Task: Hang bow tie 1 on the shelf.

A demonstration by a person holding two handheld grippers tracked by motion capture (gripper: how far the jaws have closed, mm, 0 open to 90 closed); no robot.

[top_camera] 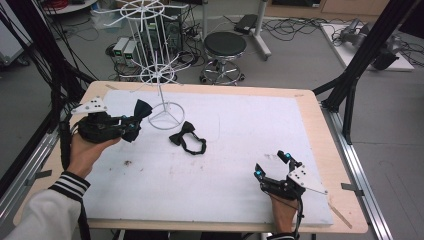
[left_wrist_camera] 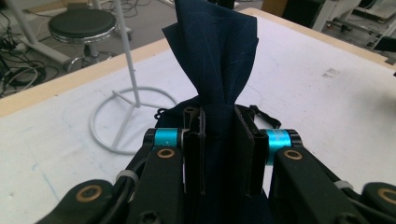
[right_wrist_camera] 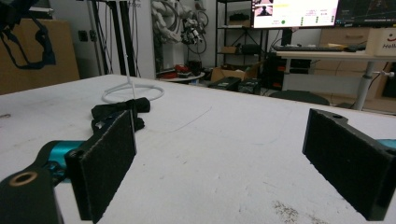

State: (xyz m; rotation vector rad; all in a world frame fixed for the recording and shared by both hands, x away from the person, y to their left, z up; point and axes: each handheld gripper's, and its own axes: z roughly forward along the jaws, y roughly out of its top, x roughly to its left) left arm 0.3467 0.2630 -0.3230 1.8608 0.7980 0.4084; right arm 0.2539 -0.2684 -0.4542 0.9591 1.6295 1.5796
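The left gripper [top_camera: 131,122] is held above the left part of the white foam mat [top_camera: 240,150], its jaws clamped on a dark navy fabric bow tie [top_camera: 141,109]. In the left gripper view the pads press the cloth [left_wrist_camera: 219,70] from both sides, and one pleated wing stands up above them.

Just beside the raised tie stands a white wire display rack with a ring base [top_camera: 166,116]. Its thin post and spoked tiers rise between the gripper and the far table edge; the ring base [left_wrist_camera: 133,119] lies close ahead of the left jaws, to their left.

A second black bow tie with a strap [top_camera: 188,138] lies flat on the mat, near the ring base and well apart from both grippers. From the right gripper view it [right_wrist_camera: 119,112] appears low and partly hidden by the left pad, so its exact shape is hard to tell there.

The right gripper [top_camera: 272,165] rests low over the near right part of the mat, jaws spread wide with nothing between them.

A round black stool [top_camera: 225,47] stands on the floor beyond the wooden table [top_camera: 320,120].
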